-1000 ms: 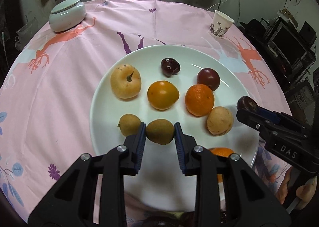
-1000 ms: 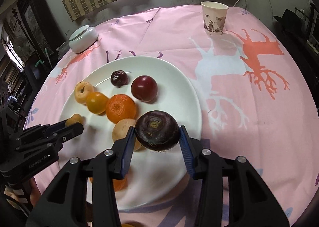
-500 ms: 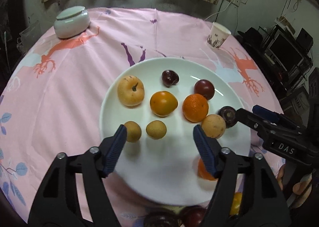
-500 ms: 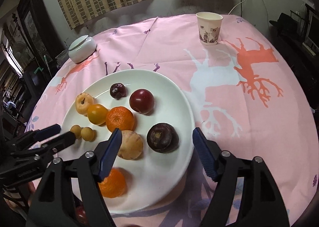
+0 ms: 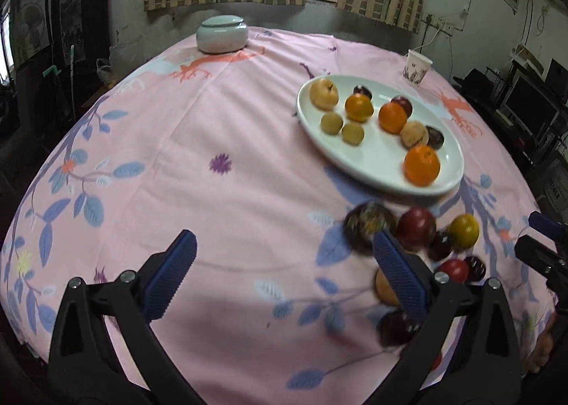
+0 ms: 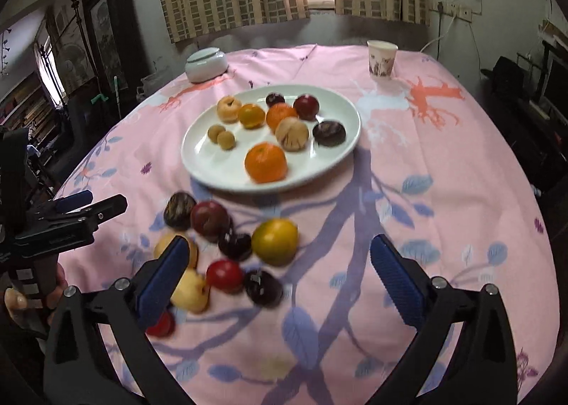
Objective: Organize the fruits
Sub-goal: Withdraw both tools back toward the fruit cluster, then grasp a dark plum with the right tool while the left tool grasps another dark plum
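A white plate holds several fruits, among them a big orange, a dark round fruit and two small tan ones. Nearer me, loose fruits lie on the pink cloth: a yellow one, a red plum and a dark fruit. My right gripper hangs over this pile, its jaws opening wide with nothing held. My left gripper is over bare cloth left of the loose red plum, jaws also opening and holding nothing. The plate lies beyond it to the right.
A pale lidded jar and a paper cup stand at the table's far side. The round table drops off on all sides. Dark furniture and electronics stand at the right. A hand shows under the left gripper.
Both grippers let go of their fruits on the plate, a small tan one and a dark round one, spread wide, and drew back from the plate to the loose pile.
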The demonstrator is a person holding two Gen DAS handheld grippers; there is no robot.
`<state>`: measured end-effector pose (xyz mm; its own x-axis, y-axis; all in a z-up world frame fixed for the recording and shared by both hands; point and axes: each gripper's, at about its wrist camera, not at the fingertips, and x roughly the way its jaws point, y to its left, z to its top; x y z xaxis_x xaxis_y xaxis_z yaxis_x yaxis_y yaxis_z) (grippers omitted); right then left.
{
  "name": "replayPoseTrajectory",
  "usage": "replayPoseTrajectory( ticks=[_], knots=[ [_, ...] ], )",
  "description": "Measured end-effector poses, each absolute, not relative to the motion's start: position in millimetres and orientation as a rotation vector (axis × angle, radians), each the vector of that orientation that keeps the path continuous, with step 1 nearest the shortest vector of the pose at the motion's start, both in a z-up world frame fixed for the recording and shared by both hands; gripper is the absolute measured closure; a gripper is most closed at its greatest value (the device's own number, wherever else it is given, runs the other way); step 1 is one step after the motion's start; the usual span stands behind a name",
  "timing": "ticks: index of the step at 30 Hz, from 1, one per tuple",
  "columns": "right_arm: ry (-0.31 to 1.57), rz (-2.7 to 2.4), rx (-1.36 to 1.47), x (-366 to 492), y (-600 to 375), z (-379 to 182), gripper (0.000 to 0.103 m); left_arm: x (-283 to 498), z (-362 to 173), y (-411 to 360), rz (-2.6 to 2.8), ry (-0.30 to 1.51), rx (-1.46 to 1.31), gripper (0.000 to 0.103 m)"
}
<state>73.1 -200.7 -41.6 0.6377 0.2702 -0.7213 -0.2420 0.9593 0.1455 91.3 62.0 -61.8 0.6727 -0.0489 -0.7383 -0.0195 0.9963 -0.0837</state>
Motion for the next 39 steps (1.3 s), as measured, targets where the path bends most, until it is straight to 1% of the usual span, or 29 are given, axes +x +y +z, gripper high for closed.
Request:
replayPoseTrajectory(
  ticks=[5,11,13,15,17,22,24,25,26,34,39],
  knots=[
    [0.912,0.192,-0.052,50.3,-195.4,-67.6,0.001,55.9,-76.9,57.3,-0.031,0.850,-0.037,0.002],
    [0.916,0.205,-0.138,52.5,-175.9,-79.2,0.001,40.1,-74.3,46.1,-0.069,0.840,-0.006,0.002],
    [0.923,0.199,-0.157,56.9,-173.9,-82.2,0.010,37.4,-75.4,43.9,-0.077,0.846,0.003,0.002],
    [0.957,0.192,-0.152,64.2,-175.7,-86.8,0.036,36.8,-76.0,42.1,-0.083,0.850,0.006,0.002],
    [0.991,0.195,-0.141,71.1,-177.3,-92.0,0.045,36.2,-76.8,40.7,-0.090,0.851,0.005,0.002],
    [1.006,0.225,-0.164,81.4,-167.5,-96.5,0.046,37.2,-79.2,35.0,-0.108,0.860,0.015,0.002],
    [1.014,0.258,-0.155,87.3,-163.1,-99.0,0.066,38.5,-79.9,34.0,-0.114,0.865,0.016,0.002],
    [1.010,0.266,-0.148,88.5,-161.6,-98.8,0.068,39.3,-80.7,33.5,-0.114,0.869,0.017,0.002],
    [1.012,0.276,-0.149,89.1,-159.3,-98.2,0.075,40.7,-81.6,32.6,-0.114,0.874,0.018,0.002],
    [0.983,0.293,-0.044,68.1,-177.8,-80.4,0.075,45.0,-85.8,21.6,-0.175,0.909,0.018,0.002],
    [0.983,0.296,-0.011,57.1,-189.4,-78.7,0.075,49.3,-86.4,12.4,-0.231,0.943,-0.020,0.002]
  ],
)
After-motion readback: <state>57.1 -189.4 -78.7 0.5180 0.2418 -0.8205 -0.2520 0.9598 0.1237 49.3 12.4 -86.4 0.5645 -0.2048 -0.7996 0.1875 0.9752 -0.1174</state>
